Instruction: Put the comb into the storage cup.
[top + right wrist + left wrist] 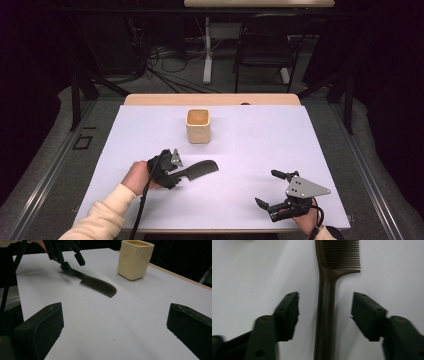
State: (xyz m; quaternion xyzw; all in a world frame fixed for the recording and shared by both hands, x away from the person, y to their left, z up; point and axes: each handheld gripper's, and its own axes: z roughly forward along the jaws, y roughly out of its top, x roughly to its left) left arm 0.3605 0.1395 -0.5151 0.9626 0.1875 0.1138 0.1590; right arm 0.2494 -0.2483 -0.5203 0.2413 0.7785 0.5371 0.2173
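Note:
A dark brown comb [200, 170] lies flat on the white table sheet [250, 145], left of centre. My left gripper [176, 172] is open, its jaws standing either side of the comb's handle [325, 315] with a gap on both sides. The comb's teeth [342, 255] point away from the gripper. In the right gripper view the comb [98, 285] lies far left with the left gripper [71, 261] over its handle. A cream square cup [198, 125] stands upright behind the comb, also seen as the cup [135, 258]. My right gripper [275, 190] sits open near the front right, holding nothing.
The sheet's front edge [210, 229] runs just under both hands. A wooden table edge [210, 99] shows behind the sheet. Beyond it stand a dark chair [265, 45] and floor cables [165, 65].

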